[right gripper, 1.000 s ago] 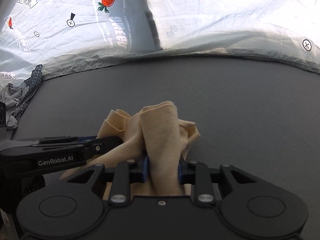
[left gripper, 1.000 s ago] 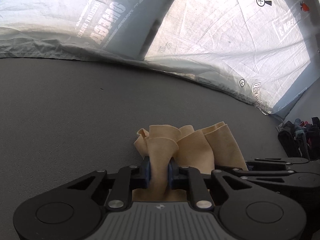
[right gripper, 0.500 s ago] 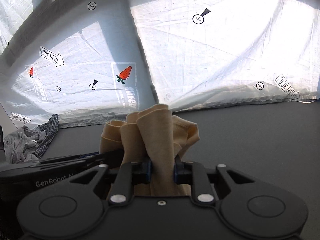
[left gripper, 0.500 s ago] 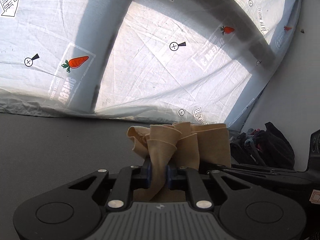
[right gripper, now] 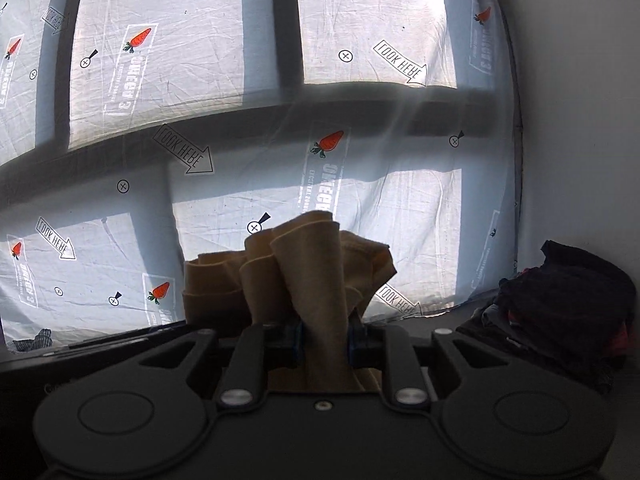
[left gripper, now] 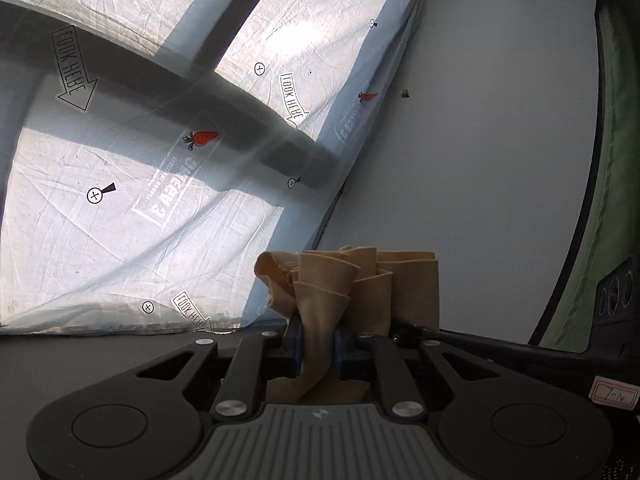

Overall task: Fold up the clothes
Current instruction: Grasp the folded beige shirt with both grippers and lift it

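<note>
A tan garment (left gripper: 348,292) is bunched up and held by both grippers. My left gripper (left gripper: 318,346) is shut on one bunched edge of it. My right gripper (right gripper: 324,340) is shut on another bunched part of the same tan garment (right gripper: 308,272). Both grippers are raised and tilted up, side by side and close together. The right gripper's body shows as a dark bar at the right of the left wrist view (left gripper: 480,344). The rest of the garment hangs below, out of sight.
A dark grey table (left gripper: 80,350) lies below. A pile of dark clothes (right gripper: 560,308) sits at the right. A checked cloth (right gripper: 34,340) lies at the far left. A printed white sheet (right gripper: 240,120) covers the window behind, and a white wall (left gripper: 480,160) is at the right.
Both grippers have lifted and tilted upward with the tan garment still gripped. The views have swung from the table top to the window sheet and wall.
</note>
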### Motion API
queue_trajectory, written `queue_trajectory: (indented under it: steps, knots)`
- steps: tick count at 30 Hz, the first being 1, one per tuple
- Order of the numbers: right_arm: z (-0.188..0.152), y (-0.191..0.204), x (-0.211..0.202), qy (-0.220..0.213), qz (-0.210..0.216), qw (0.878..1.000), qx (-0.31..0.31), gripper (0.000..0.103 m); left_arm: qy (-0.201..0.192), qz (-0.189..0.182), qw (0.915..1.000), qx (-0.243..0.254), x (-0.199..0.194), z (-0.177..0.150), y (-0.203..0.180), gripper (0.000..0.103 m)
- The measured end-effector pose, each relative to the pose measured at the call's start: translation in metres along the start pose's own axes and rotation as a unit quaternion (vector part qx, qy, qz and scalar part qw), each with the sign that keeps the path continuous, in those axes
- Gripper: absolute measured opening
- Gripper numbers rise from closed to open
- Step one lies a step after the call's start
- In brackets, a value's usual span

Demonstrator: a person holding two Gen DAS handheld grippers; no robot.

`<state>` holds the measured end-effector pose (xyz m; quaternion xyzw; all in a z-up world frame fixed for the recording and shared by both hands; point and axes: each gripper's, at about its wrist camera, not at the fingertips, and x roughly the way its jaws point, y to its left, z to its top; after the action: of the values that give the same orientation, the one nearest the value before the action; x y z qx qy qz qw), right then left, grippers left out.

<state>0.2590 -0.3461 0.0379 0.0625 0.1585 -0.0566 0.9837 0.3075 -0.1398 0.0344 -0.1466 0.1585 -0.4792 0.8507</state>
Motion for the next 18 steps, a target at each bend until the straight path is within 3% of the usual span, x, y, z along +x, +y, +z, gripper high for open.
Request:
queue_trajectory:
  steps: [3,6,12,18]
  knots:
    - [0.008,-0.034,-0.027,-0.022,-0.03,0.999,0.003,0.021,0.004,-0.02,0.9998,0.0,0.034,-0.016,-0.036,0.015]
    - [0.015,-0.077,-0.049,-0.043,-0.052,0.998,0.002,0.021,0.007,-0.011,0.9999,0.003,0.084,-0.034,-0.072,0.015]
    - [0.032,-0.245,-0.045,-0.064,0.006,0.998,0.006,0.021,-0.01,-0.004,0.9998,-0.018,0.192,-0.057,-0.145,0.015]
    - [0.075,-0.352,-0.024,-0.051,0.023,0.998,-0.041,0.021,-0.003,0.004,0.9994,-0.035,0.298,-0.052,-0.191,0.016]
